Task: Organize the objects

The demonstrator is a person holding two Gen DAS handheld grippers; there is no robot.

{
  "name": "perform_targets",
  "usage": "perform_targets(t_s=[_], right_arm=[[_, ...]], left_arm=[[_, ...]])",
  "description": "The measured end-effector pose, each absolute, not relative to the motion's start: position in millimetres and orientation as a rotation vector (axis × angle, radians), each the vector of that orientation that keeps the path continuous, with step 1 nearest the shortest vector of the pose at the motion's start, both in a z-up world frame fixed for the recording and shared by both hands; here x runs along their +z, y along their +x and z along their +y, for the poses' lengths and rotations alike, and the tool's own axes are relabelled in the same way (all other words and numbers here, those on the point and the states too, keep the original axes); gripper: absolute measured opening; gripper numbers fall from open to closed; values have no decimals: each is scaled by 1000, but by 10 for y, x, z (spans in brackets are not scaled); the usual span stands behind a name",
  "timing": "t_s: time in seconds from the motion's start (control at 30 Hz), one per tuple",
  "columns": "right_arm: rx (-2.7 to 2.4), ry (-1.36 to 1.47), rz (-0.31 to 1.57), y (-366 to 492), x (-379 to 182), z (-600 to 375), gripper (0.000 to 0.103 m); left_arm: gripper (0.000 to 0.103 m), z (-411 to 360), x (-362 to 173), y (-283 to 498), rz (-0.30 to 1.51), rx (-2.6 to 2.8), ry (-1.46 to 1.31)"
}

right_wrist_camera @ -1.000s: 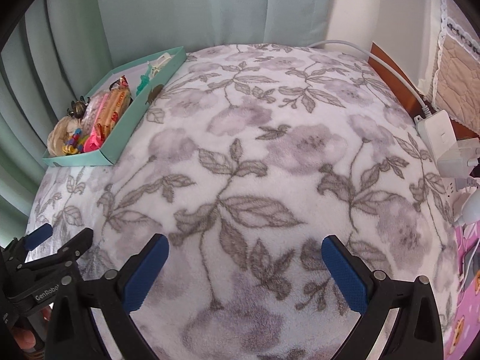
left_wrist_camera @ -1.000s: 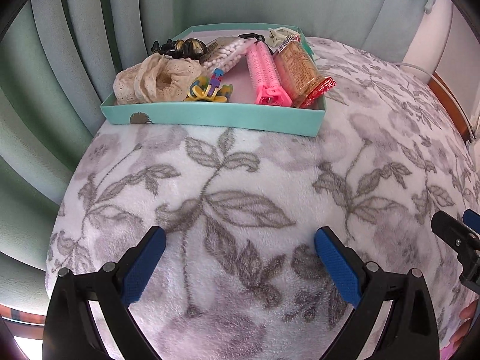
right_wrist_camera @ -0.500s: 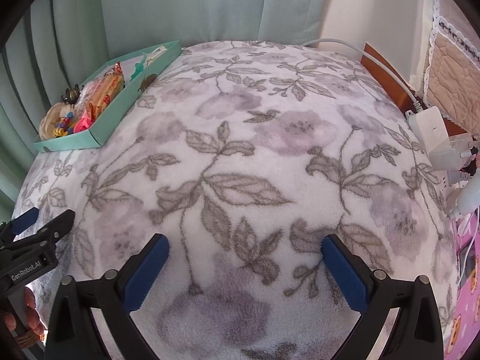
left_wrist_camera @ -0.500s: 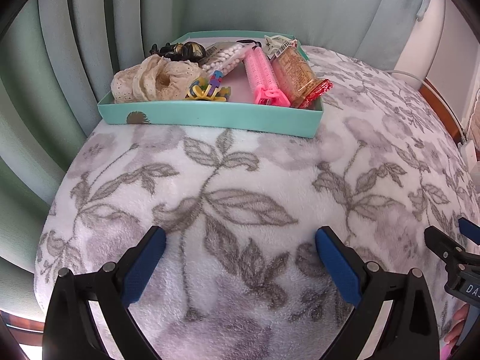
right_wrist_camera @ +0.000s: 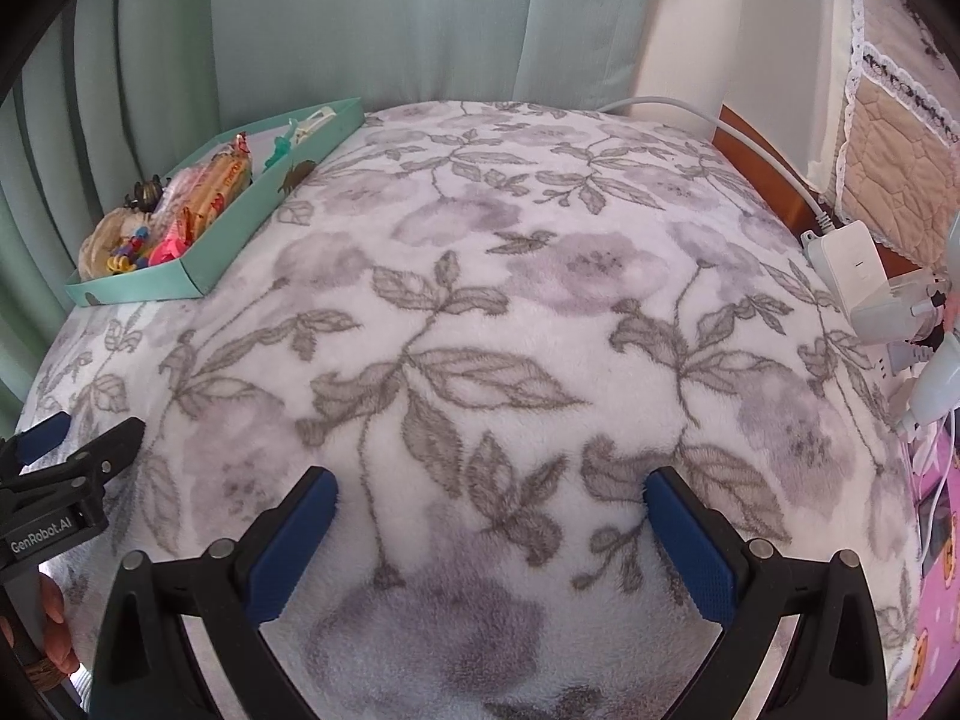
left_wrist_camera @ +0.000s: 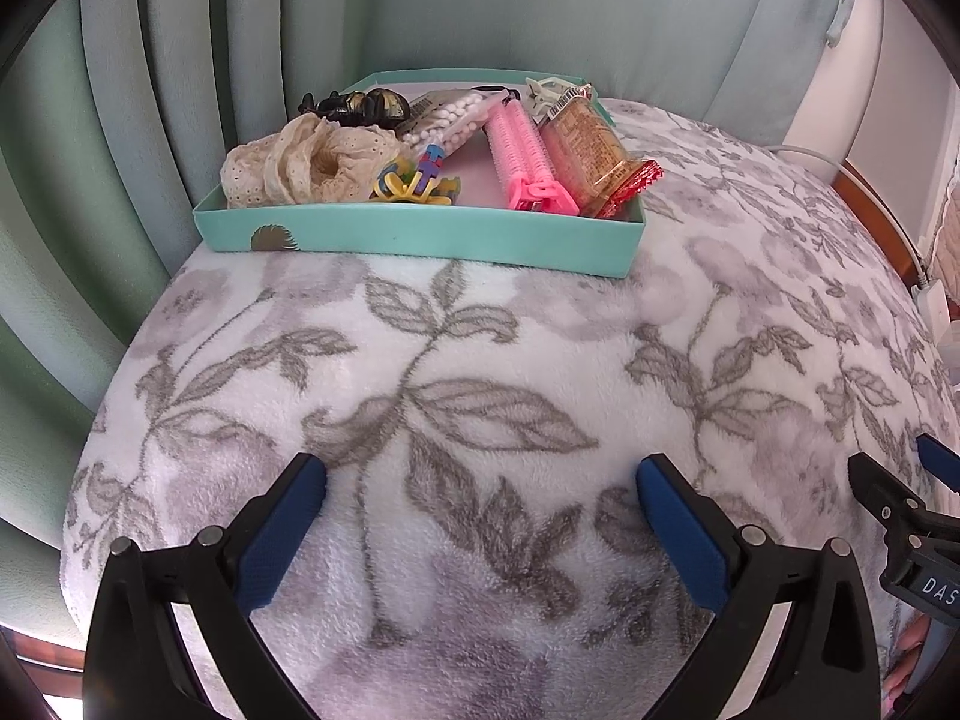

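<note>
A teal box (left_wrist_camera: 420, 234) sits at the far left of the flowered blanket (left_wrist_camera: 480, 390); it also shows in the right wrist view (right_wrist_camera: 204, 267). It holds a cream lace scrunchie (left_wrist_camera: 300, 159), a pink hair roller (left_wrist_camera: 522, 156), a red-edged snack pack (left_wrist_camera: 594, 150), a bag of white beads (left_wrist_camera: 447, 117), coloured clips (left_wrist_camera: 414, 180) and a black claw clip (left_wrist_camera: 360, 103). My left gripper (left_wrist_camera: 480, 483) is open and empty, well short of the box. My right gripper (right_wrist_camera: 489, 495) is open and empty over the blanket's middle.
Green curtains (left_wrist_camera: 180, 60) hang behind and left of the box. A white power strip with plugs (right_wrist_camera: 858, 282) and its cable (right_wrist_camera: 720, 126) lie at the blanket's right edge, beside a wooden edge (right_wrist_camera: 774, 180). A pink sheet (right_wrist_camera: 936, 528) lies at the lower right.
Both grippers have drawn back and risen a little, so the box looks farther away in both views. Both stay open and empty. Nothing in the box moved.
</note>
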State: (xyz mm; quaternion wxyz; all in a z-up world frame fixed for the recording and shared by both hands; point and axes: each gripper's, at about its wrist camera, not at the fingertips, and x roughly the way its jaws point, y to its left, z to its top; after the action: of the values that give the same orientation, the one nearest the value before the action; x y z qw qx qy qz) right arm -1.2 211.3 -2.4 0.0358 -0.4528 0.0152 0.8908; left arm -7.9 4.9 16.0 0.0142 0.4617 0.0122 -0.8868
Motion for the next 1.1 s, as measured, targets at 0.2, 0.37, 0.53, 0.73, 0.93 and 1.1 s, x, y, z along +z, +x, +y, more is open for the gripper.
perform_targets(t_s=[0.2,0.37,0.53,0.73,0.93,1.1], right_arm=[[2746,-1374,42,-1,-30,2112,103],[2750,-1362,39,13,-34,2098,103],[2751,-1360,37,18,-34,2101,103],[2750,-1361,35,15,-36,2098,103],[2750,-1361,35,16,-34,2095,103],[2750,-1361,35,16,-31,2091,103]], left_arm=[[103,35,161,-43,45,-2762,1429],[103,34,162,-47,44,-2763,1429],[103,38,162,-49,44,-2763,1430],[103,25,164,-27,43,-2762,1428],[103,36,164,-27,45,-2761,1427],[103,43,164,-28,46,-2760,1426]])
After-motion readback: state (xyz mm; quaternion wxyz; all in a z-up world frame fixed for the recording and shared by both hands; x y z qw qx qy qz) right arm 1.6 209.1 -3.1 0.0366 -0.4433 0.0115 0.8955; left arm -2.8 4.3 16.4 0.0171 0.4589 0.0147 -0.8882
